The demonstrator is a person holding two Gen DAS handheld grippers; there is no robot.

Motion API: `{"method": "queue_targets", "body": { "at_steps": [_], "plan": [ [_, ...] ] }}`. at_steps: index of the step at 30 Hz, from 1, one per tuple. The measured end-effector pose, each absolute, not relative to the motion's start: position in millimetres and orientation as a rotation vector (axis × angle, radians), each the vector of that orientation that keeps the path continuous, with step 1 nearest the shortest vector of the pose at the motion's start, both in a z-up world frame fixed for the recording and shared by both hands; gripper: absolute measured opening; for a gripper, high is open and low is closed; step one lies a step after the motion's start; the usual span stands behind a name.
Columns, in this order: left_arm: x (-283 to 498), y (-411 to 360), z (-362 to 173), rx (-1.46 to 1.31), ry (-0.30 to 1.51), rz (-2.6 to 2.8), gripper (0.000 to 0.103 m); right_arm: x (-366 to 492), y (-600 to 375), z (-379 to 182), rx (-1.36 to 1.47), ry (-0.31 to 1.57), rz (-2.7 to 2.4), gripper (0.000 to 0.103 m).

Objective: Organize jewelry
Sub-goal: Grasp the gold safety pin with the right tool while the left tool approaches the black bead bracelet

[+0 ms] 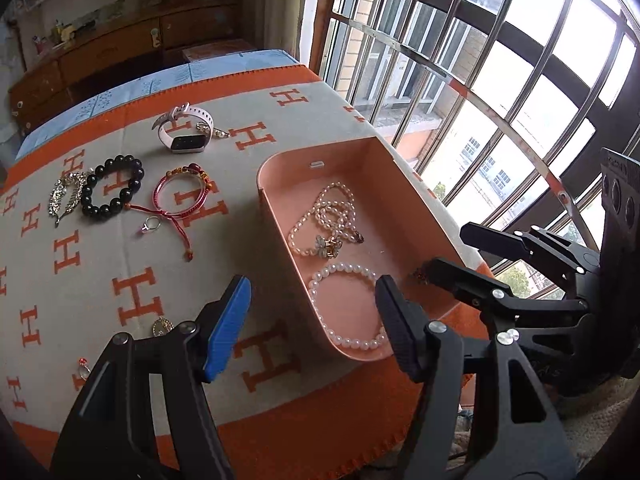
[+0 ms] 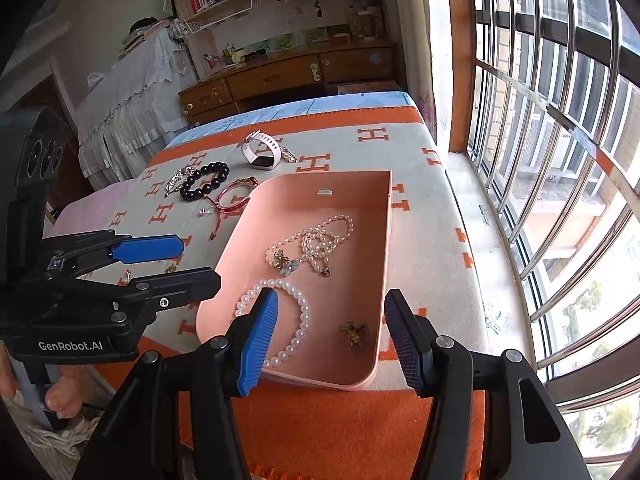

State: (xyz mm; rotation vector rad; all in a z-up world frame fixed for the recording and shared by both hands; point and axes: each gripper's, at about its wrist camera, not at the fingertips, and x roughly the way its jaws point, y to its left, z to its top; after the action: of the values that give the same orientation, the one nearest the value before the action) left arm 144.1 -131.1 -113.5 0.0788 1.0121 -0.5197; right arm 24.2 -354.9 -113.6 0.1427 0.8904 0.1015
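- My left gripper (image 1: 312,320) stands spread with nothing between its pads, low in the left wrist view, over the near-left corner of the pink tray (image 1: 280,216).
- My right gripper (image 2: 330,336) is likewise spread and empty, hovering at the tray's near edge, low centre in the right wrist view.
- Already in the tray: a pearl bracelet (image 1: 344,308), a pearl necklace (image 1: 328,216) and a small gold piece (image 2: 354,332).
- Still loose on the orange-and-grey cloth (image 1: 140,292), up and left of my left gripper: a black bead bracelet (image 1: 112,190), a red cord bracelet (image 1: 180,196), a ring (image 1: 151,223), a silver brooch (image 1: 66,194), a white watch (image 1: 180,132).
- I judge the left hand nearer to these; the black bracelet lies flat, a round loop, so any approach angle should serve.
- Small pieces also sit close beside the left finger, lower left.
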Motion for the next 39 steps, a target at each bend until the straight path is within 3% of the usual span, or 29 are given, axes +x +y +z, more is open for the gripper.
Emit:
{"method": "queue_targets", "body": {
  "at_steps": [14,18,21,26,28,33,39],
  "plan": [
    [179.8,-19.1,-95.8,-0.062,1.161,-0.418,0.062,52.4,-304.0,-52.9,0.043,0.798,0.193,0.057],
    [194.2,9.1,-76.9,-0.043,1.140,-0.352,0.062,85.1,-289.2,-27.9,0.019,0.780,0.215,0.062],
    [213.0,29.0,-68.9,-0.078,1.158,-0.343,0.068,119.2,-281.0,-15.7,0.005,0.800,0.226,0.062],
    [251.5,54.0,-66.4,-0.098,1.154,-0.249,0.069,189.8,-278.6,-4.4,0.013,0.879,0.242,0.062],
    [269.0,60.7,-73.4,-0.122,1.175,-0.225,0.069,220.8,-280.7,-8.8,0.012,0.920,0.235,0.060],
    [308.1,65.7,-111.4,-0.133,1.254,-0.207,0.069,296.6,-281.0,-47.3,0.042,1.076,0.233,0.040],
    [337.1,65.3,-151.6,-0.169,1.316,-0.180,0.069,364.0,-284.3,-116.8,0.066,1.241,0.200,0.035]
  ]
}}
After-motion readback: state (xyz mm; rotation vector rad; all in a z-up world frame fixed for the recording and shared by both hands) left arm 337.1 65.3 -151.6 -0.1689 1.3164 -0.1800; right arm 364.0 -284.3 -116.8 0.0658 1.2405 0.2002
